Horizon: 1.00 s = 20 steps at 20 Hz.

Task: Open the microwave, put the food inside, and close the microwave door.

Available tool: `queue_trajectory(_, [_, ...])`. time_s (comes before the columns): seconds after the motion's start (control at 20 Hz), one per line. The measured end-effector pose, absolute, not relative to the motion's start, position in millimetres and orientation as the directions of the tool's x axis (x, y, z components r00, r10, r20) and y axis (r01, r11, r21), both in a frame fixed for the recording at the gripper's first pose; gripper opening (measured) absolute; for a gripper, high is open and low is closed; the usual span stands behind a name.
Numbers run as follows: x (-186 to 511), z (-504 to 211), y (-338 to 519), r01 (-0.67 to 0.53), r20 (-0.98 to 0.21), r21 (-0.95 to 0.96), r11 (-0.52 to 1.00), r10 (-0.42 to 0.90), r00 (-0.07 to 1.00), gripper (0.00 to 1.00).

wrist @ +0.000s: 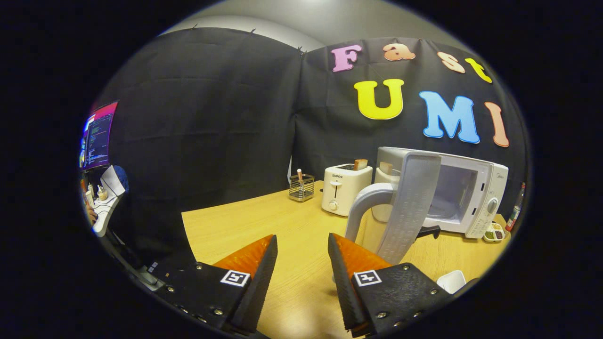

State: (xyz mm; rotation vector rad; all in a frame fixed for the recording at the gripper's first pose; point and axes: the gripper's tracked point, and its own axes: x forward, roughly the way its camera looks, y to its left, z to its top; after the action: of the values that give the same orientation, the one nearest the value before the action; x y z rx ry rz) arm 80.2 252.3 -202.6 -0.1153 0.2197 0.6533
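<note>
We see the tongs (302, 256) spread apart and empty above the counter (245, 221) — nothing between their fingers. Beyond the right finger the microwave (464, 193) stands with its door (411, 207) swung wide toward us, edge-on and upright, handle (367, 207) facing left. A toaster (345, 188) stands just beside it.

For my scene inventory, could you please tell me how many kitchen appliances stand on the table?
2. The toaster stands beside the wire basket; the microwave, door open, stands right of it, beyond the open tongs. The open door may hide others.
</note>
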Motion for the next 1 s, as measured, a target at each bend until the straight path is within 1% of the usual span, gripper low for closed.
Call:
queue_trajectory(0.1, [87,-204,241,-0.583,-0.237,-0.048,0.811,0.558,0.795,0.65])
queue_trajectory(0.15, [95,-203,229,-0.550,-0.230,-0.063,0.833,0.524,0.820,0.65])
queue_trajectory(0.25, [102,-205,216,-0.518,-0.229,-0.049,0.854,0.495,0.838,0.55])
queue_trajectory(0.35, [109,-206,203,-0.498,-0.231,-0.017,0.867,0.481,0.846,0.55])
queue_trajectory(0.45, [118,-206,184,-0.456,-0.233,-0.022,0.890,0.439,0.868,0.55])
queue_trajectory(0.5, [126,-206,163,-0.385,-0.232,-0.051,0.921,0.364,0.902,0.55])
queue_trajectory(0.55, [132,-207,154,-0.366,-0.233,-0.048,0.930,0.345,0.909,0.33])
queue_trajectory(0.6, [138,-208,148,-0.362,-0.233,-0.033,0.932,0.345,0.909,0.28])
queue_trajectory(0.65, [144,-206,143,-0.360,-0.227,-0.024,0.933,0.345,0.911,0.28])
queue_trajectory(0.7, [152,-205,129,-0.322,-0.228,-0.027,0.946,0.308,0.924,0.28])
queue_trajectory(0.75, [155,-203,120,-0.305,-0.226,-0.025,0.952,0.292,0.930,0.16])
queue_trajectory(0.8, [166,-201,113,-0.289,-0.220,-0.028,0.957,0.276,0.936,0.14])
queue_trajectory(1.0, [201,-200,79,-0.207,-0.217,-0.040,0.977,0.194,0.957,0.14])
